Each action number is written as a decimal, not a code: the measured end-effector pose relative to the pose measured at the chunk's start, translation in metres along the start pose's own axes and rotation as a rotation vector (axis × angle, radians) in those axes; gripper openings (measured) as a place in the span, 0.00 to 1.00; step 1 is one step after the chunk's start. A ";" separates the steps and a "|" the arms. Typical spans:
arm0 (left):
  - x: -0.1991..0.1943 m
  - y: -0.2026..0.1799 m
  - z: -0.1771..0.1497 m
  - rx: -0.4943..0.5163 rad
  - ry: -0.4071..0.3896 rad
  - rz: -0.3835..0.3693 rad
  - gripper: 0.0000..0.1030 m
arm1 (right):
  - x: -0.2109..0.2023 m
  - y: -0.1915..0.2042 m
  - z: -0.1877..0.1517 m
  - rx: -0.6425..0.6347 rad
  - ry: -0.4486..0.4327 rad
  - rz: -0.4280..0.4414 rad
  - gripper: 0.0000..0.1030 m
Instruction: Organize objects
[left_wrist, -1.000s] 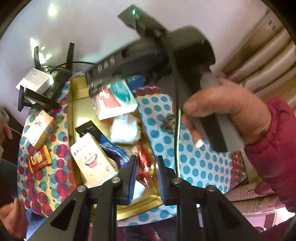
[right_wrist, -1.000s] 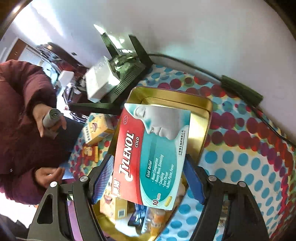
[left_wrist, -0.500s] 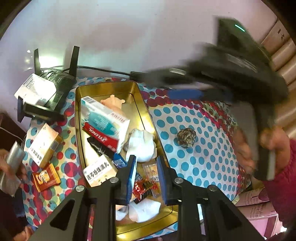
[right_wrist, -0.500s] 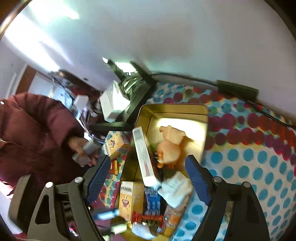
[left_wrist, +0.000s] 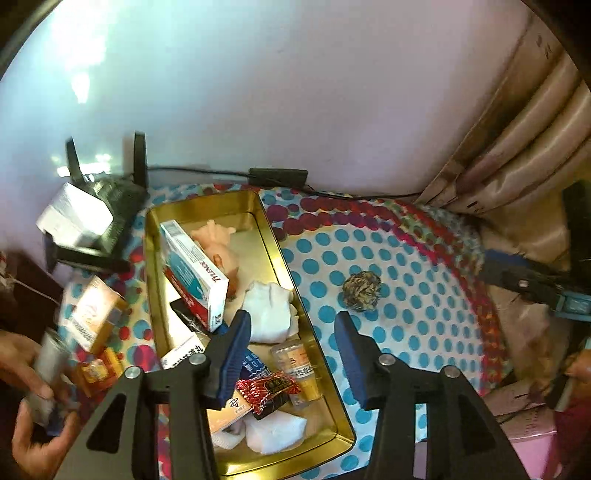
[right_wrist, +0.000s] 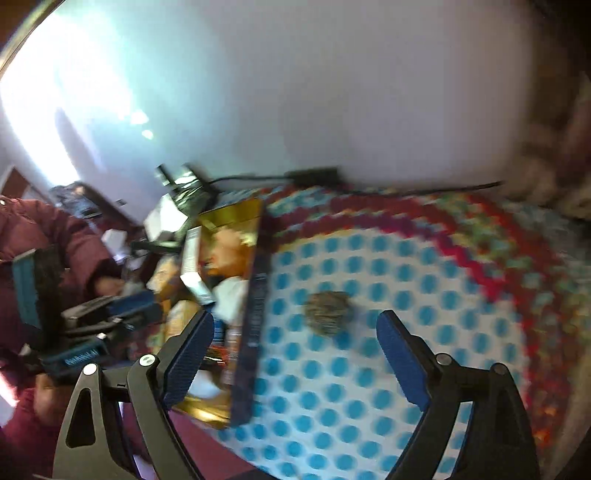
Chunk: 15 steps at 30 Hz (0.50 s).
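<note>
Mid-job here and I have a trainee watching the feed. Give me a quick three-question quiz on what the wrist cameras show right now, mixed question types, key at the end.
1. True or false: the Tylenol box lies inside the gold tray.
2. Multiple choice: the pine cone sits A) in the tray, B) on the dotted tablecloth right of the tray, C) between the fingers of the left hand-held gripper.
3. Fill in: the right hand-held gripper is open and holds ____.

Key: 1 true; 2 B; 3 nothing.
</note>
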<state>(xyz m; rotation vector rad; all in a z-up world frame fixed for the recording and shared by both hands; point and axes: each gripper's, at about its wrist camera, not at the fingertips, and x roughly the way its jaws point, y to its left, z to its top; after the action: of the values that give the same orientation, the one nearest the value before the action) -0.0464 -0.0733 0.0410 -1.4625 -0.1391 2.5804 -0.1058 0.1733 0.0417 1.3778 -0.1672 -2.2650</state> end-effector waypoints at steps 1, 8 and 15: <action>-0.003 -0.011 0.002 0.019 -0.012 0.033 0.47 | -0.008 -0.001 -0.003 -0.015 -0.015 -0.035 0.90; -0.031 -0.064 0.008 0.020 -0.101 0.194 0.51 | -0.066 -0.012 -0.020 -0.034 -0.105 -0.152 0.91; -0.073 -0.093 -0.005 -0.052 -0.205 0.423 0.53 | -0.123 -0.009 -0.033 -0.083 -0.286 -0.238 1.00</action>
<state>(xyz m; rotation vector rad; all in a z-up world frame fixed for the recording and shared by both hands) 0.0040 0.0033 0.1158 -1.3611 0.0891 3.0841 -0.0335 0.2430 0.1214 1.0742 -0.0020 -2.6294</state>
